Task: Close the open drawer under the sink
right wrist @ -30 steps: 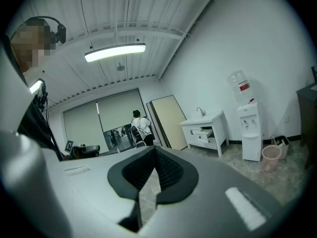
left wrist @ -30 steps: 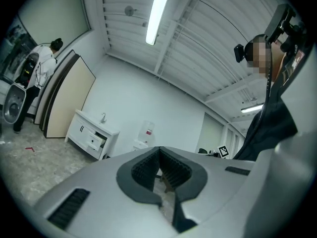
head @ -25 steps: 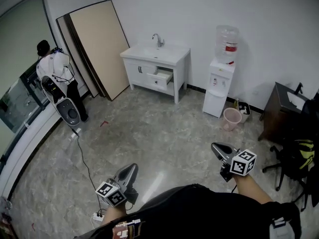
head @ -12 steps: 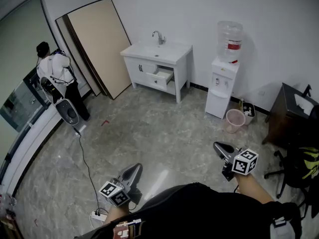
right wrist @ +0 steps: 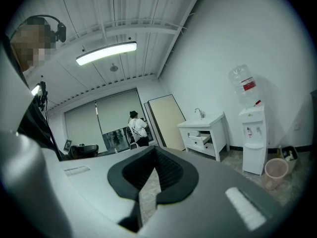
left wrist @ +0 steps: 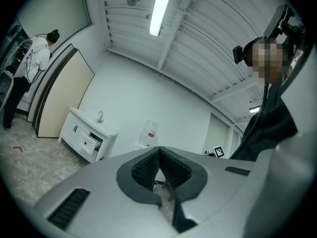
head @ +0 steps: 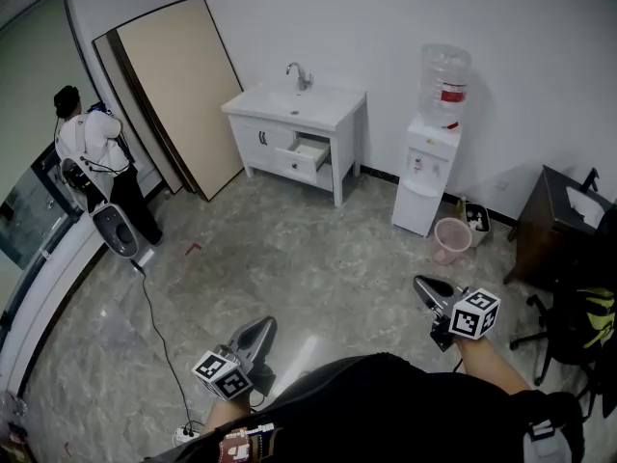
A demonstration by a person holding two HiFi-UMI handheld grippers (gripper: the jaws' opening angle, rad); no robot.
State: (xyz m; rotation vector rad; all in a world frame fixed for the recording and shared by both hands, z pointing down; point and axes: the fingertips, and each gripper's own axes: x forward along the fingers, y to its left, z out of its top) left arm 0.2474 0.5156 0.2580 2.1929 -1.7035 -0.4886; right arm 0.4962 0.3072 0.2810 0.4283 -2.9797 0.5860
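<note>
The white sink cabinet (head: pixel 289 114) stands against the far wall, well ahead of me across the floor. Its upper right drawer (head: pixel 310 151) sticks out open. My left gripper (head: pixel 258 328) is low at the bottom of the head view, shut and empty, pointing toward the cabinet. My right gripper (head: pixel 422 284) is at the lower right, also shut with nothing in it. The left gripper view has the cabinet (left wrist: pixel 88 133) and drawer (left wrist: pixel 92 142) far beyond the closed left gripper (left wrist: pixel 158 152). The right gripper view has the cabinet (right wrist: pixel 205 128) and drawer (right wrist: pixel 201 141) beyond the closed right gripper (right wrist: pixel 151 153).
A water dispenser (head: pixel 427 167) and pink bin (head: pixel 450 238) stand right of the cabinet. Large boards (head: pixel 174 90) lean on the wall to its left. A person (head: pixel 85 148) stands at the far left. A dark desk (head: pixel 551 222) and chair (head: pixel 578 326) are at the right. A cable (head: pixel 154 321) crosses the floor.
Both grippers and my viewpoint have moved forward across the floor. The cabinet and the standing person have shifted left in the view. Both grippers stay shut.
</note>
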